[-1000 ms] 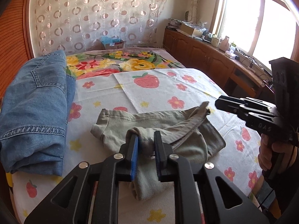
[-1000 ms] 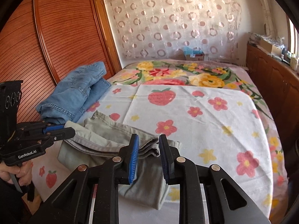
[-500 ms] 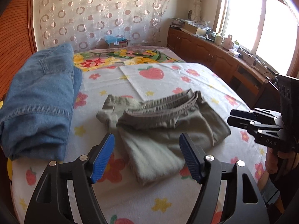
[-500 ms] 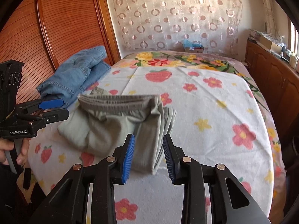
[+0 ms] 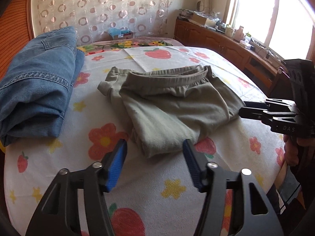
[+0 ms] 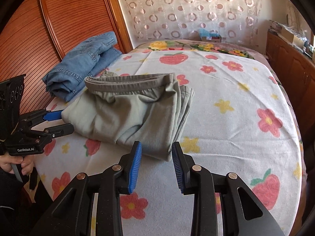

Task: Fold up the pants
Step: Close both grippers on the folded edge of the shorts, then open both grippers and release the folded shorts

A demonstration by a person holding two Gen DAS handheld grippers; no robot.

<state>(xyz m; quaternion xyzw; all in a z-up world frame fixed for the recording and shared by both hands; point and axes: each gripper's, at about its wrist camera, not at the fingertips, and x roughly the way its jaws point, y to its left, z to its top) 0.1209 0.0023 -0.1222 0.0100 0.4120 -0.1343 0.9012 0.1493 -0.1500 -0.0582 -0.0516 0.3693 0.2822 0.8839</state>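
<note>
Left tool (image 5: 154, 149) just before pants (image 5: 173, 106)

Both wrist views look down, close, sharing the bed (image 5: 149, 179).

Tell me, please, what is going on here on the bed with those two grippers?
A person is folding clothes with a handheld gripper in each hand. The grey-green pants lie folded in a bundle on the flowered bedspread, waistband on top, and neither tool grips them. The left gripper hangs just short of the bundle's near edge, its jaws closing on nothing. The right gripper hovers open at the near corner. Folded blue jeans lie beside the pants, toward the wooden wardrobe doors.
</note>
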